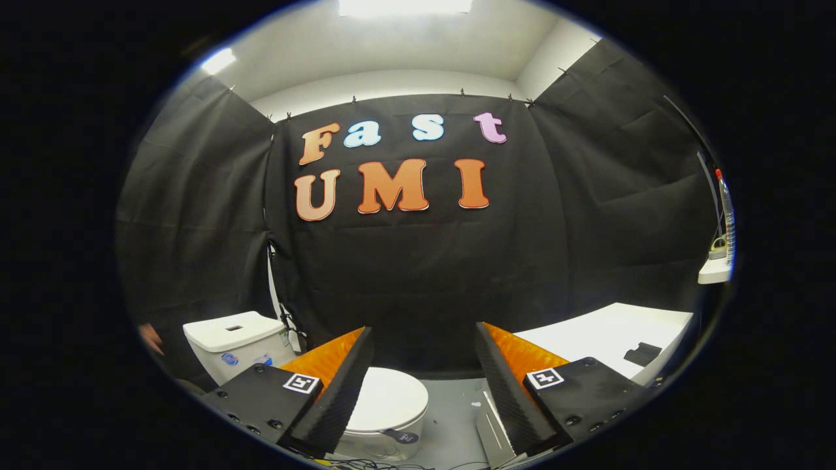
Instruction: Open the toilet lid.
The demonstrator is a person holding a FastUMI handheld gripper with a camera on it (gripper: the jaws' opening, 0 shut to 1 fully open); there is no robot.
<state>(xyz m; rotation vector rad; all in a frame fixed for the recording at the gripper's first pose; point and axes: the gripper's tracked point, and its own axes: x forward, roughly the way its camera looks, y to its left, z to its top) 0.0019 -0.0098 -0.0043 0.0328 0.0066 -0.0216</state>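
Mock bathroom inside a recording booth, not a real home. Black cloth walls (418,261) are clipped up on three sides, with white room wall and a bright ceiling light panel (405,6) showing above them. Low on the near left stands a white ceramic toilet (385,408), lid down, its white boxy cistern (235,339) beside it. White tabletop (607,333) far right. Grey floor (450,411).

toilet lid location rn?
In the gripper view, the toilet lid lies closed on the bowl, low between the open gripper fingers, nearer the left one, with the white tank behind.
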